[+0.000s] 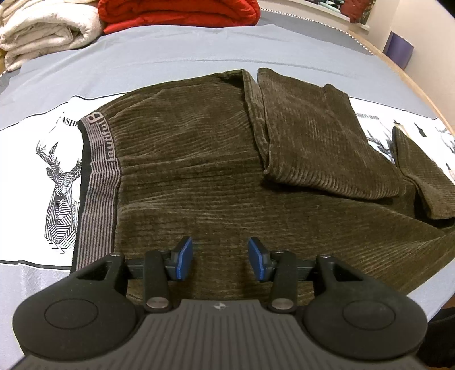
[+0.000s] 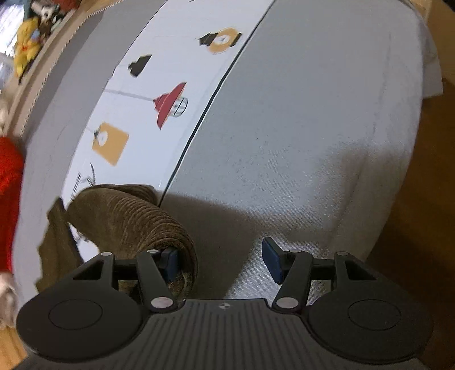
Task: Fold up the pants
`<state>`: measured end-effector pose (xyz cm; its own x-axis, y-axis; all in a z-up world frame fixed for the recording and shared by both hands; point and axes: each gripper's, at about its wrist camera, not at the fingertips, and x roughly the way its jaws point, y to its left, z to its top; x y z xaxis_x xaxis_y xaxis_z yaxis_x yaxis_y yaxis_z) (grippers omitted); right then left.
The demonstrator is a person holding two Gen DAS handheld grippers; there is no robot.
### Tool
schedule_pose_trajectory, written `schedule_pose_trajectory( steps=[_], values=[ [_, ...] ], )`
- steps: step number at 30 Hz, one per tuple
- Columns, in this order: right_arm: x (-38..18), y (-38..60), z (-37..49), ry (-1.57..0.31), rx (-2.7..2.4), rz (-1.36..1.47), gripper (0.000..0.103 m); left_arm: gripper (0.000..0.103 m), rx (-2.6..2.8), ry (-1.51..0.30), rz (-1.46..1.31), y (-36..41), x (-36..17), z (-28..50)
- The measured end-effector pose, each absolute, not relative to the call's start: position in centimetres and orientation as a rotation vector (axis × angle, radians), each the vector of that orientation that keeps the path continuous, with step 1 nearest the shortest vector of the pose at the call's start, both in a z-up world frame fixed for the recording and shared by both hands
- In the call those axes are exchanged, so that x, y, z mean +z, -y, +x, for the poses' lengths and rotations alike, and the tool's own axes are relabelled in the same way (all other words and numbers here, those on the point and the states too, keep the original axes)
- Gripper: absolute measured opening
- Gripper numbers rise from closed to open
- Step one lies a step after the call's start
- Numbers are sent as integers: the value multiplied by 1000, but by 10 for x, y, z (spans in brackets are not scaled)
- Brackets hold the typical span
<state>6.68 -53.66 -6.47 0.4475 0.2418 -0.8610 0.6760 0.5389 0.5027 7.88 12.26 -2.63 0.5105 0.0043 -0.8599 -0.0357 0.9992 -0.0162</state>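
Olive-brown corduroy pants point(image 1: 199, 159) lie flat on the bed, striped grey waistband point(image 1: 99, 176) at the left, one leg folded back over the seat point(image 1: 312, 142). My left gripper point(image 1: 219, 260) is open and empty, just above the near edge of the pants. In the right wrist view a pant leg end point(image 2: 128, 224) curls over the left fingertip point(image 2: 170, 264). My right gripper point(image 2: 221, 263) is open, its right finger over bare sheet.
The bed has a grey sheet point(image 2: 298, 142) with a white printed band: a deer print point(image 1: 59, 185) and lamp prints point(image 2: 170, 105). A folded cream blanket point(image 1: 42, 31) and a red blanket point(image 1: 179, 11) lie at the far side. The wooden floor point(image 2: 426, 227) shows beyond the bed edge.
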Motion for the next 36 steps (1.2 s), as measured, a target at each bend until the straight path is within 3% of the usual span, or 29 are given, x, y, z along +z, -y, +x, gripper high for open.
schedule_pose_trajectory(
  steps=[4, 9, 14, 21, 30, 36],
  values=[
    [-68, 541, 65, -1121, -244, 1083, 57, 50, 4, -1036, -27, -119, -25, 80],
    [-25, 503, 74, -1083, -153, 536, 58, 50, -12, -1055, -4, -115, -28, 81],
    [15, 465, 62, -840, -83, 146, 58, 50, -20, -1052, -4, -111, -27, 82],
    [45, 490, 52, -600, -227, 248, 57, 50, -10, -1056, -1, -116, -29, 83],
    [-8, 358, 91, -763, 185, -275, 54, 51, -14, -1053, -4, -111, -28, 84],
    [-57, 290, 100, -850, 296, -583, 57, 51, 2, -1059, -11, -116, -30, 83]
  ],
)
